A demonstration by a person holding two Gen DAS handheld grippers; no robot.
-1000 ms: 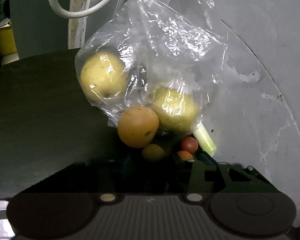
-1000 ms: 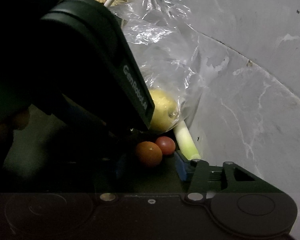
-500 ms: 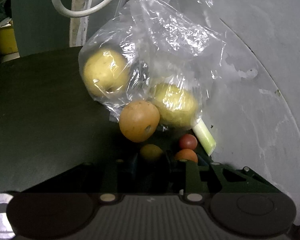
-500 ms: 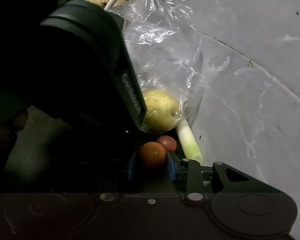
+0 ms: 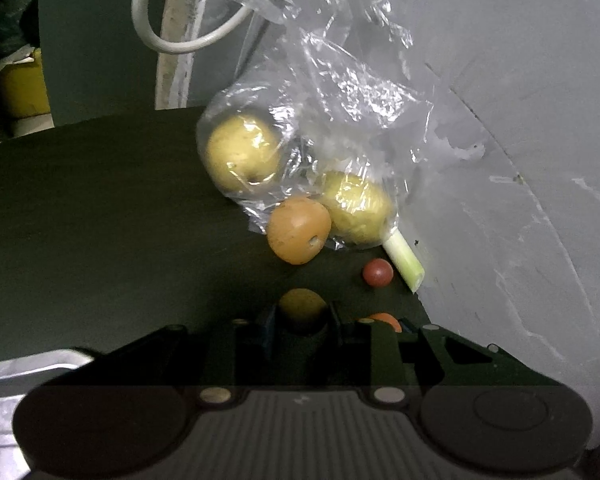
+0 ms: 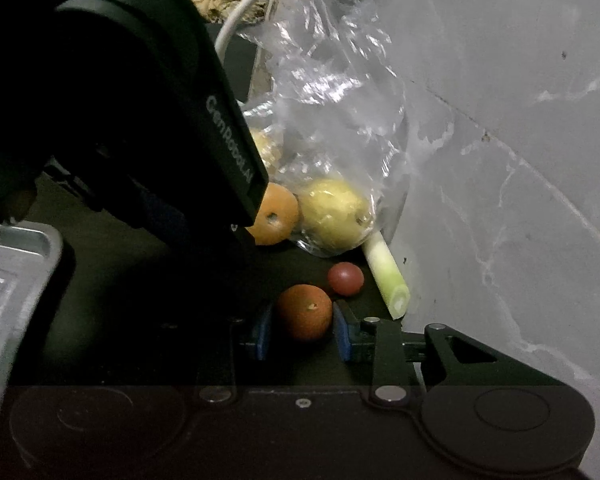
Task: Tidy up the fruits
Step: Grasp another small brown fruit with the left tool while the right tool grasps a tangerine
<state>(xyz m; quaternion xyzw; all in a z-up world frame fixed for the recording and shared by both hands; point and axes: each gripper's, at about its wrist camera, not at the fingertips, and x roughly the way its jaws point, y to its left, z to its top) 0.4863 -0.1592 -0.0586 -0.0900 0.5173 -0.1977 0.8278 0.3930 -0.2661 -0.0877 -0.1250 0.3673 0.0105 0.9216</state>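
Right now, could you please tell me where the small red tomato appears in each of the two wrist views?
Left wrist view: the small red tomato lies right of centre on the dark surface, just left of the pale green stalk.
Right wrist view: it sits just right of centre, beyond the small orange fruit.
Shared landmark: the pale green stalk, immediately right of the tomato in both views.

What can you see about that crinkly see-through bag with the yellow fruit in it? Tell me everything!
The clear crinkly plastic bag looks thin and shiny, full of creases that catch the light. Its loose top stands up against the grey wall, and its bottom rests on the dark tabletop. Inside are two round yellow fruits, pressed against the film. A larger orange fruit sits outside, touching its lower edge, and a pale green stalk pokes out beside its bottom corner.
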